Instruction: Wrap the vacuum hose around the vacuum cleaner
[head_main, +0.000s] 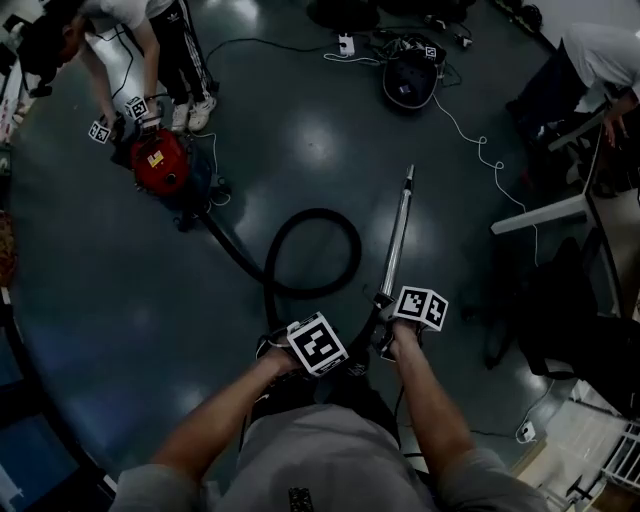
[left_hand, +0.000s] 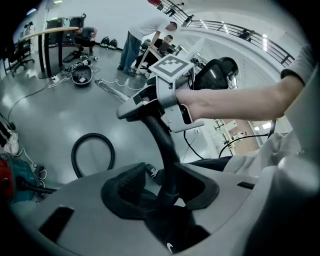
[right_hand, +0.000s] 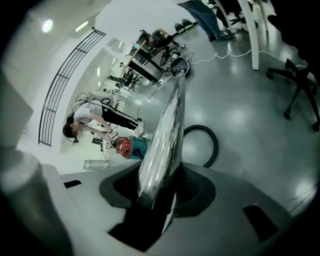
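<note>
My head camera looks steeply down past the forearms onto the floor (head_main: 120, 300), with the hose (head_main: 312, 252) loop mid-frame and the vacuum cleaner (head_main: 160, 160) far off at upper left. The camera on my left gripper (left_hand: 161, 192) sits close behind the jaws, facing across that floor at the same loop. The one on my right gripper (right_hand: 159, 195), rolled sideways, sights along the metal tube (right_hand: 165, 125) and shares the loop and vacuum cleaner.
</note>
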